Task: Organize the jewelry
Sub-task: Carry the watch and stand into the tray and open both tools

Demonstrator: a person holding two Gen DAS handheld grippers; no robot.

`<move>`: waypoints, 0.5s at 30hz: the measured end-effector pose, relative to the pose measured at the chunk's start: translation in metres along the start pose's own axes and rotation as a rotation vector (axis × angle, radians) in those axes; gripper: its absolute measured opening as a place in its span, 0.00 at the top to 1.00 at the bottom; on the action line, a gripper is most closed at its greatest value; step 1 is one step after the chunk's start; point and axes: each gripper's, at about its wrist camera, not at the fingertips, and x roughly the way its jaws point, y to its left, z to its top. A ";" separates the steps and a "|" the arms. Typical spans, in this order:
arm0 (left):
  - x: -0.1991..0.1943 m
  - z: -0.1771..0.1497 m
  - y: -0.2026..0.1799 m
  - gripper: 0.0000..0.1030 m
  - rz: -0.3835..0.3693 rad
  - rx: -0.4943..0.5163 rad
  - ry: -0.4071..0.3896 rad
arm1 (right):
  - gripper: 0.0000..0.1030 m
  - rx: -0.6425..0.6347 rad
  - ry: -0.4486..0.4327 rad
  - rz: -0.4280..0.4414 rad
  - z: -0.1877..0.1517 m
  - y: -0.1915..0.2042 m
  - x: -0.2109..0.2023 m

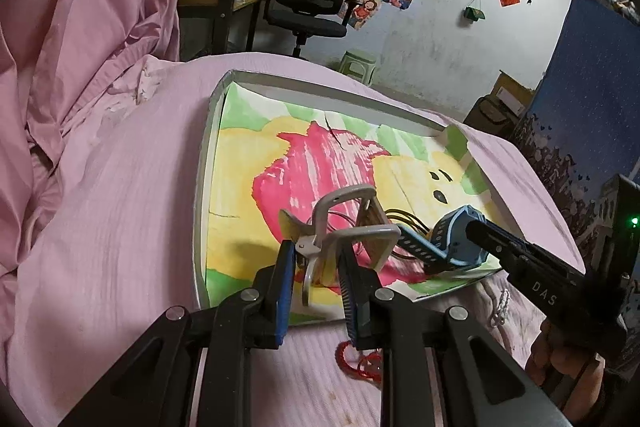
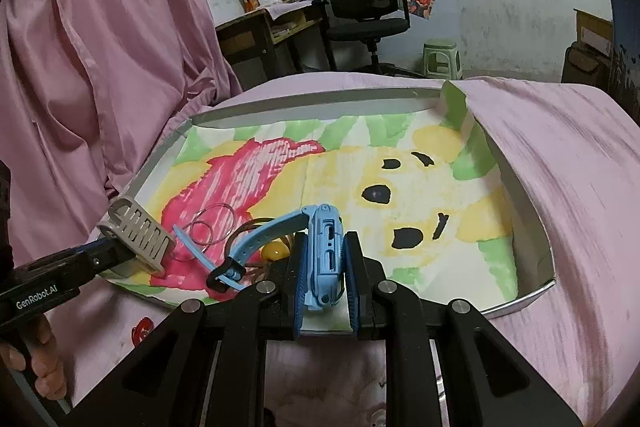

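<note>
Nearest the right lens, the right gripper [image 2: 326, 283] has its fingers [image 2: 301, 281] nearly closed on the body of a blue watch [image 2: 325, 259], strap trailing left over the tray [image 2: 536, 291] on the bed [image 1: 100, 227]. The left gripper [image 1: 316, 267] pinches the band of a grey watch [image 1: 348, 227], fingers narrow too. Both hang low over the tray's near edge, where thin wire rings [image 2: 212, 223] and a yellow bead [image 2: 274, 251] lie. Likely trouble: the loose blue strap hooks the rings or tangles with the grey watch when set down, dragging pieces off the tray.
</note>
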 end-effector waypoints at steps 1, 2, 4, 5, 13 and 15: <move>-0.001 -0.001 0.000 0.80 0.001 0.002 0.001 | 0.85 -0.006 0.000 0.002 0.000 0.001 -0.001; -0.001 -0.002 0.000 0.80 0.003 0.003 0.002 | 0.85 -0.012 -0.002 0.003 0.001 0.002 -0.002; -0.004 -0.003 0.000 0.80 0.006 0.005 -0.004 | 0.83 -0.025 -0.009 0.002 0.002 0.003 -0.006; -0.005 -0.004 0.000 0.78 0.004 0.007 -0.009 | 0.81 -0.032 -0.015 0.000 0.002 0.003 -0.008; -0.041 -0.024 -0.007 0.42 -0.017 0.035 -0.134 | 0.55 -0.069 -0.109 0.012 -0.005 0.003 -0.042; -0.051 -0.029 -0.010 0.36 -0.018 0.045 -0.164 | 0.42 -0.074 -0.143 0.021 -0.008 0.002 -0.053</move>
